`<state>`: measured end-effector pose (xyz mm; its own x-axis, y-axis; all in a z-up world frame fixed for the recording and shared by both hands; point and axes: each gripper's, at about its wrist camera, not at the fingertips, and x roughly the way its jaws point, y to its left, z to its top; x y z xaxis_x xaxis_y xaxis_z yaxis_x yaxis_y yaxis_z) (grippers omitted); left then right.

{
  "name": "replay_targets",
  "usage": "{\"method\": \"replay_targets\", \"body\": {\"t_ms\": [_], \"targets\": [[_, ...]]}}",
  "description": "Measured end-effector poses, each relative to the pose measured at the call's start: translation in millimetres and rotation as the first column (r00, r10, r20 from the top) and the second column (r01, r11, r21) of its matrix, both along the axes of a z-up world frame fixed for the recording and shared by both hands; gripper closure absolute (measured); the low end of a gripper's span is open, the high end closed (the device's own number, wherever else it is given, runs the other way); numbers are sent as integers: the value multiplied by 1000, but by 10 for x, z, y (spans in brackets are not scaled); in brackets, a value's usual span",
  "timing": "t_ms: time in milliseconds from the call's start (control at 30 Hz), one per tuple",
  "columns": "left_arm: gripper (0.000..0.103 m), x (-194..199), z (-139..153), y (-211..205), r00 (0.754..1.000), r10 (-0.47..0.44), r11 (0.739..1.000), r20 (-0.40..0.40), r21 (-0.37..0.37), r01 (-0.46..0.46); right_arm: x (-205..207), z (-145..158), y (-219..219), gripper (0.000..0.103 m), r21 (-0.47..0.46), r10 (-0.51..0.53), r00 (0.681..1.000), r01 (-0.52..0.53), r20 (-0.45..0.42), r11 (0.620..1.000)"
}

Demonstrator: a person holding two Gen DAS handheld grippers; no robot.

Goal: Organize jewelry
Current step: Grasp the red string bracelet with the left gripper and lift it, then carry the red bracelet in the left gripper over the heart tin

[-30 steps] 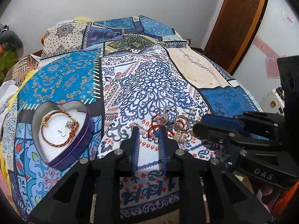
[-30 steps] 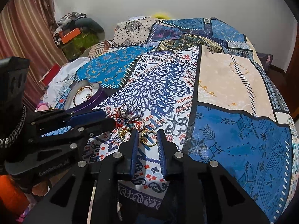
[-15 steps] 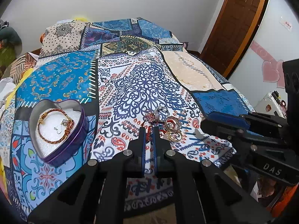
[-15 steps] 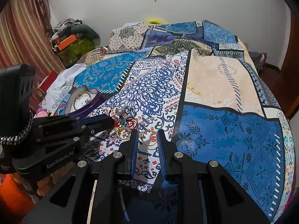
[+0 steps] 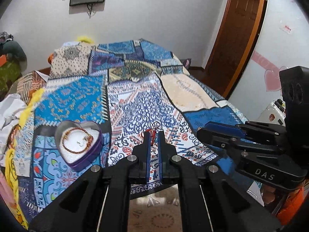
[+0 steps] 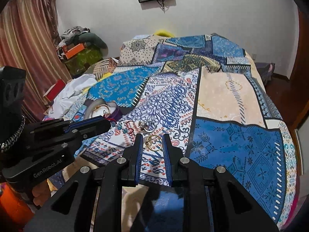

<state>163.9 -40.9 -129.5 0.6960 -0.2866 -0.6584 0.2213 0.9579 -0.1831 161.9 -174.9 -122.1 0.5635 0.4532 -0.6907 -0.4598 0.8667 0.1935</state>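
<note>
Already, the heart-shaped purple tin (image 5: 78,145) on the patchwork bedspread (image 5: 135,104) holds one beaded bracelet (image 5: 76,140). The left gripper (image 5: 154,139) is pinched on a red-corded beaded bracelet (image 5: 153,135), lifted clear of the bedspread and right of the tin. The right gripper (image 6: 152,145) hangs with fingers spread around a gold ring (image 6: 154,143) without touching it. A tangle of silver rings (image 6: 145,125) waits beyond, so I judge most sorting remains.

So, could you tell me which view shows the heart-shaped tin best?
The left wrist view: the heart-shaped tin shows whole and open, a bracelet inside. In the right wrist view the left gripper hides part of it.
</note>
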Motion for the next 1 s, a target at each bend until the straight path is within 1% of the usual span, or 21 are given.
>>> {"method": "replay_targets", "body": {"t_ms": [300,500,800,1000], "targets": [[98,-191,297,202,996,41,999,81,-7,-41,-116,243,152,85,16,20,998,-21,61,1000],[98,-280,413,430,989,83,997,123,-12,-82,-143,377,355,85,26,46,994,-48,96,998],[98,-379,526,785,975,137,991,173,-25,-135,-144,449,655,85,24,83,989,-86,119,996],[98,-374,511,1047,967,175,985,183,-33,-172,-90,420,865,85,11,107,988,-109,112,994]]}}
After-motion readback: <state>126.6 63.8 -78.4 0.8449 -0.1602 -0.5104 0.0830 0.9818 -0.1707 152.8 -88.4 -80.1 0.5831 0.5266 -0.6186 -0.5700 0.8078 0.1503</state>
